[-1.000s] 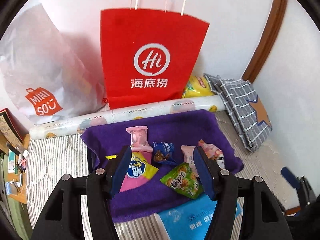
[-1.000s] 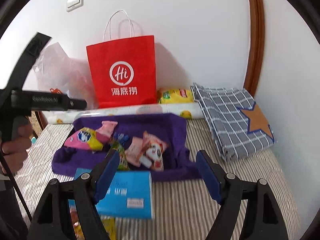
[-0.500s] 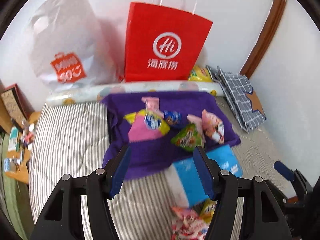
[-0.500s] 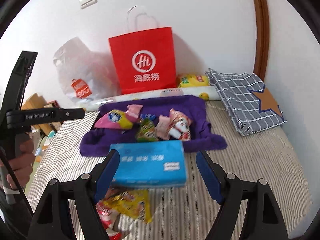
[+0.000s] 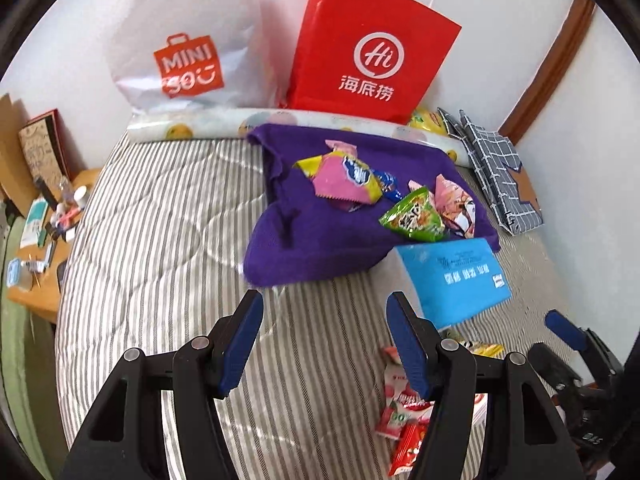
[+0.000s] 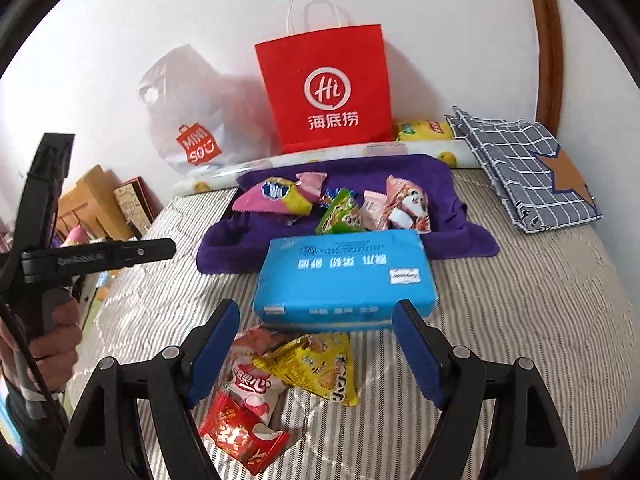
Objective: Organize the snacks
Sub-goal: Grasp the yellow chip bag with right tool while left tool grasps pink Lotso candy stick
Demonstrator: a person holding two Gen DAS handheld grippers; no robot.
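Both tongs are standing apart and gripping nothing. Right tongs point(image 6: 318, 350) are hovering over loose snack packets point(image 6: 280, 384) lying on the striped bed point(image 6: 520, 320), just in front of the blue tissue pack point(image 6: 344, 276). More snacks point(image 6: 332, 204) are sitting on the purple cloth point(image 6: 460, 240) at 12 o'clock. Left tongs point(image 5: 324, 344) are hanging over bare bedding – packets at 4 o'clock. Advised: be descending squarely, pinching one packet by its edge – not the pile

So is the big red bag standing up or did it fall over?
Standing up. The red bag sits on its base against the wall behind the purple cloth, its white handles pointing upward.
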